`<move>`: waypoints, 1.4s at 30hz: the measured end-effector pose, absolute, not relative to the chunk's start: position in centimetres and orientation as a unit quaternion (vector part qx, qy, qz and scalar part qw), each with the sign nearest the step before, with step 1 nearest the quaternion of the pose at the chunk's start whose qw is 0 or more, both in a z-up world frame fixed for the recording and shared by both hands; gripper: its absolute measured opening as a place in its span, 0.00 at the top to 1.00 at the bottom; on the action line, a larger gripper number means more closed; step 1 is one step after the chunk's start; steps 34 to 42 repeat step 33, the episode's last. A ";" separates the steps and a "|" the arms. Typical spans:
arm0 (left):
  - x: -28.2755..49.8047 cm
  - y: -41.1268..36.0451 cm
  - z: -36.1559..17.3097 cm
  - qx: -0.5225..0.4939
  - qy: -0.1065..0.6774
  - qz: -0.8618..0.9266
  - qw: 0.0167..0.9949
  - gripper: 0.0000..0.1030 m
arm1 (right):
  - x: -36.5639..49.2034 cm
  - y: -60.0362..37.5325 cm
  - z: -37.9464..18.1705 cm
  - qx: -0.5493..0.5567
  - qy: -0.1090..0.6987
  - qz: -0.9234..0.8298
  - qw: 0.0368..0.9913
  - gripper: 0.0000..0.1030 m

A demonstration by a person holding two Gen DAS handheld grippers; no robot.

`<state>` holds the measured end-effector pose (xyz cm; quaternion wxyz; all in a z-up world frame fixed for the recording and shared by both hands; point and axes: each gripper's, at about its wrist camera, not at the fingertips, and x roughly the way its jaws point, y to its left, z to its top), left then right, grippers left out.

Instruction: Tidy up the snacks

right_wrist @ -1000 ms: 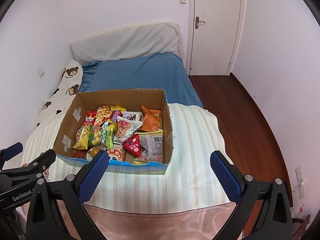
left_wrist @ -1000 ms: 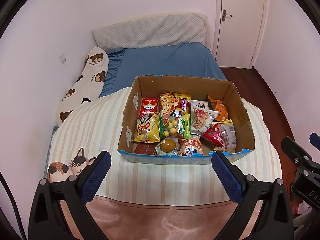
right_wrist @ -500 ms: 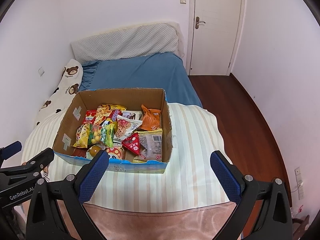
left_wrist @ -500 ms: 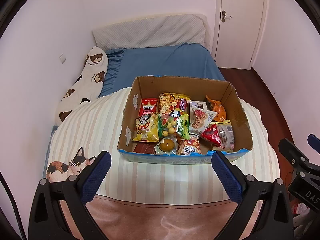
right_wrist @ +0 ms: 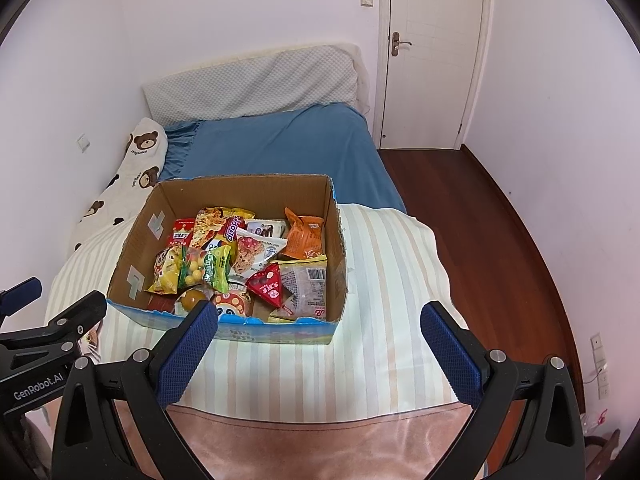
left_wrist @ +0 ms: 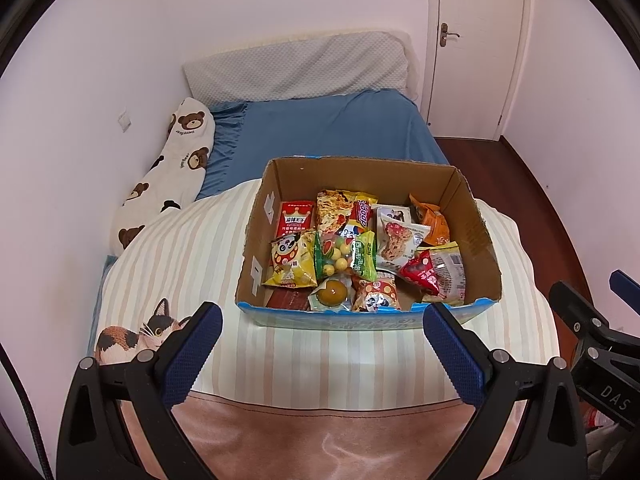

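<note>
An open cardboard box (left_wrist: 474, 224) (right_wrist: 338, 240) stands on a striped blanket on the bed. It holds several snack packets: a yellow panda bag (left_wrist: 290, 262), a red triangular packet (left_wrist: 422, 274) (right_wrist: 270, 286), an orange bag (left_wrist: 434, 222) (right_wrist: 305, 236) and a green candy bag (left_wrist: 344, 258). My left gripper (left_wrist: 322, 344) is open and empty, in front of the box. My right gripper (right_wrist: 318, 342) is open and empty, in front of the box's right corner.
The striped blanket (left_wrist: 192, 256) has a cat print (left_wrist: 136, 334). A bear-print pillow (left_wrist: 172, 168) lies along the left wall. A blue sheet (left_wrist: 332, 128) and grey pillow (left_wrist: 296, 68) lie behind the box. A wooden floor (right_wrist: 480, 216) and a door (right_wrist: 432, 52) are to the right.
Both views have shifted slightly; the box sits a little lower and nearer in the right wrist view. Both grippers stay open and empty.
</note>
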<state>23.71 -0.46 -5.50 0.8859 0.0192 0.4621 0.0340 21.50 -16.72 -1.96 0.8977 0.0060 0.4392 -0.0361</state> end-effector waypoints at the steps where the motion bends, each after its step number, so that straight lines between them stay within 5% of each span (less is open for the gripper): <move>1: 23.7 -0.5 -5.5 0.019 0.462 0.034 0.886 0.00 | 21.5 -16.7 -1.9 0.006 0.439 -0.036 0.898 0.00; 42: 22.7 -0.8 -5.0 0.025 0.451 0.030 0.892 0.00 | 21.1 -16.9 -1.3 0.007 0.437 -0.036 0.899 0.00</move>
